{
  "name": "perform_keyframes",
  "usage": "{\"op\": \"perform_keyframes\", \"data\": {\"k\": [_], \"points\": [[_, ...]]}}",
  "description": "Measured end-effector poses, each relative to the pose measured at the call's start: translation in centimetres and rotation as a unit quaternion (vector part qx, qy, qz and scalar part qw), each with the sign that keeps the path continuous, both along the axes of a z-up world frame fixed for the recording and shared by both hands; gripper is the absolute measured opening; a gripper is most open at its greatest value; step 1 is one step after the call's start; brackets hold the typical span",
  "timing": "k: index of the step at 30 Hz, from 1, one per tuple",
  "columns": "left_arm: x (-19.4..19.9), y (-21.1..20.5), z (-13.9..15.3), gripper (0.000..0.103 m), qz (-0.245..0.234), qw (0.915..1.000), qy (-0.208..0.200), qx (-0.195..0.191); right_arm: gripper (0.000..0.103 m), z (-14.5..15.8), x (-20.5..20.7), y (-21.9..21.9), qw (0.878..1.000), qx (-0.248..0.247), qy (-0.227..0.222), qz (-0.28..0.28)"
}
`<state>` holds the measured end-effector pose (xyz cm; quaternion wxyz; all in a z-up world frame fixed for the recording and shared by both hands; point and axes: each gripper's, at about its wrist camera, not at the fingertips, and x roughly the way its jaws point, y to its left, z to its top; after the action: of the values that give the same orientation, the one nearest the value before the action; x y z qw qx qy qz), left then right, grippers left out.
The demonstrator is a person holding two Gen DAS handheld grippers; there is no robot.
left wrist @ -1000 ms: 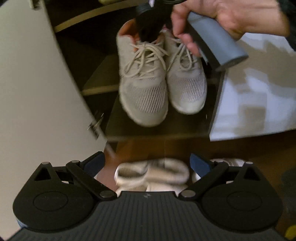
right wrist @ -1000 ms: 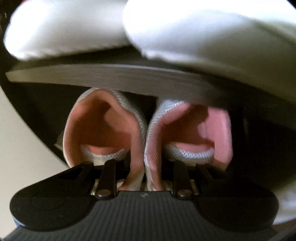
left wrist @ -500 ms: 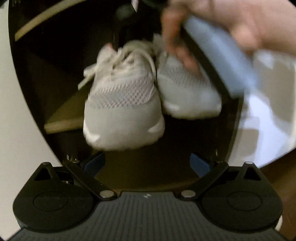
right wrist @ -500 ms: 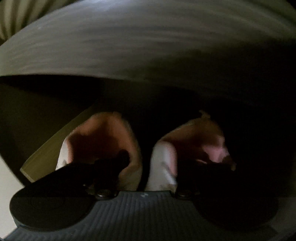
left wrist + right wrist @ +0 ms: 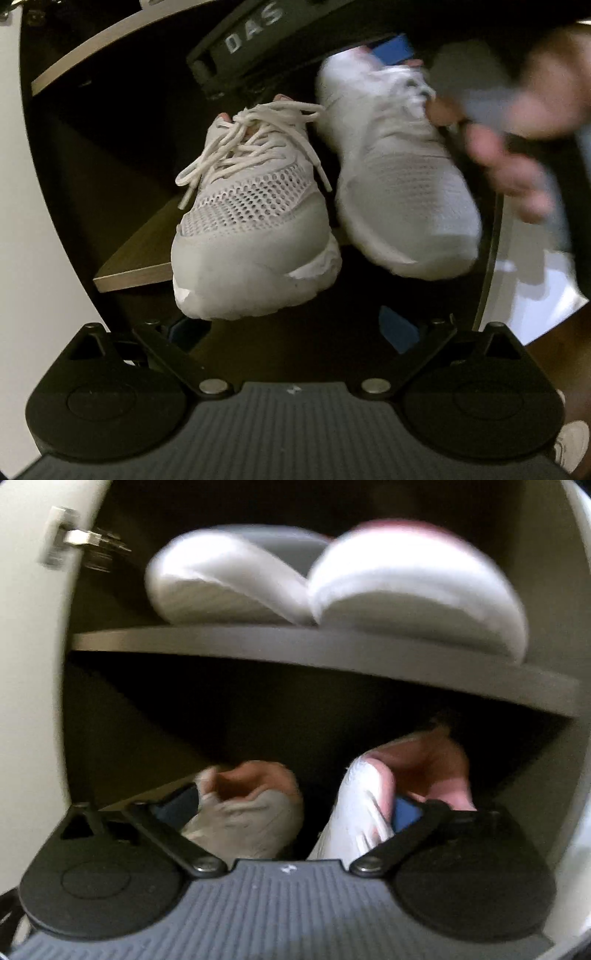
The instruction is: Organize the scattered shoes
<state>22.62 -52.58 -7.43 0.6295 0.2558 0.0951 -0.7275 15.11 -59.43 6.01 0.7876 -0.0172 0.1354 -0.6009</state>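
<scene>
The pair of white sneakers (image 5: 255, 221) is set toes-outward on the lower cabinet shelf (image 5: 133, 266); the right gripper (image 5: 291, 808), jaws opening around the heels, should be withdrawn straight back, while the left gripper (image 5: 295, 328) is held wide and empty.

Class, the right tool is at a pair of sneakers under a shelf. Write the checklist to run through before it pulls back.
1. Right tool letting go: ok, jaws opening around both heels.
2. Pad clear of the white-heeled sneaker: not ok, it sits in the collar.
3. Grey-heeled sneaker free of the other pad: cannot tell, blurred.
4. Shelf above, carrying white shoes: ok, clear of the tool.
5. Left tool: ok, open and empty.
</scene>
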Motion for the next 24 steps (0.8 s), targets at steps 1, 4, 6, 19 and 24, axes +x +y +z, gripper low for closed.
{"op": "perform_keyframes", "data": {"k": [1,4,6,19,24], "points": [[0.0,-0.2,0.0,0.099,-0.003,1.0000,-0.001,0.002,0.101,-0.1,0.1,0.0,1.000,-0.002,0.003,0.000],[0.0,-0.2,-0.1,0.099,-0.016,0.9998,-0.015,0.001,0.054,-0.9,0.1,-2.8,0.999,0.036,0.032,-0.002],[0.0,0.1,-0.2,0.099,-0.020,0.9995,-0.025,-0.002,0.057,0.8,-1.3,-2.3,0.999,0.037,-0.015,0.016],[-0.8,6.4,1.3,0.098,-0.076,0.9917,-0.092,-0.047,0.012,-4.0,-4.7,8.1,0.985,0.160,-0.067,-0.016],[-0.9,6.1,2.3,0.094,-0.110,0.9879,-0.091,-0.060,0.012,-4.3,-4.1,5.1,0.979,0.187,-0.084,-0.025]]}}
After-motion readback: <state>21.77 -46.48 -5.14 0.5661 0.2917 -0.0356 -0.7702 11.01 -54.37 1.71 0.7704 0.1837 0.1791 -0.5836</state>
